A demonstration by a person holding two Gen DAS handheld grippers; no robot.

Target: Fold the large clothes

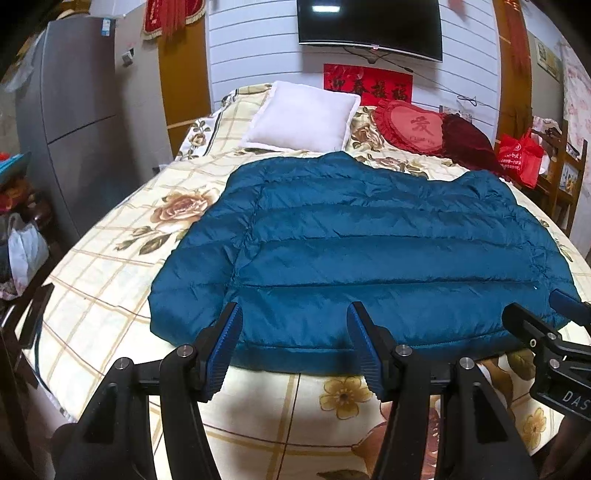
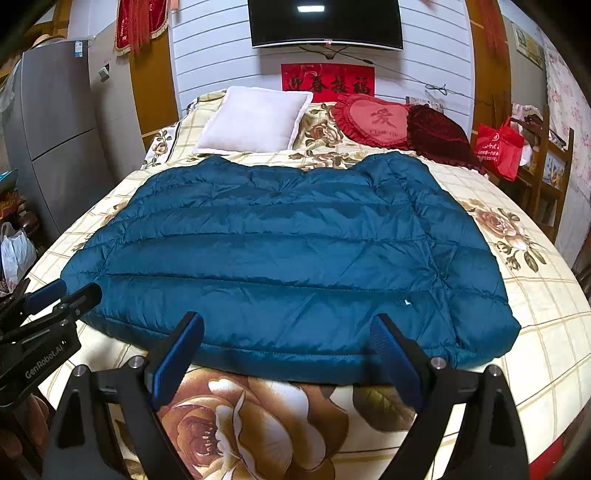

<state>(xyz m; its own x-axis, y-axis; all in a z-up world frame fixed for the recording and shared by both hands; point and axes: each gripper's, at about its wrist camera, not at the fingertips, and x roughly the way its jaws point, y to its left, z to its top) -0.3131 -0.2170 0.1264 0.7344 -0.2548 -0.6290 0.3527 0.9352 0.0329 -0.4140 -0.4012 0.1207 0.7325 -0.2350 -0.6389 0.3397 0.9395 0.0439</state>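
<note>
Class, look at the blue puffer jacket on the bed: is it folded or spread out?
Spread out. The blue puffer jacket lies flat across the bed, both sleeves at its sides, no layer doubled over.

Indoor light is falling from overhead, evenly and fairly brightly, across the bed [image 1: 110, 295]. A ceiling lamp is glaring as a white patch in the dark television [image 2: 325, 22] screen. Each tool is casting a soft shadow on the bedspread near the bed's near edge. Fisheye distortion is bending the walls and bed edges, and black vignetting is darkening the corners. Focus is staying sharp centrally, softening slightly outward.
</note>
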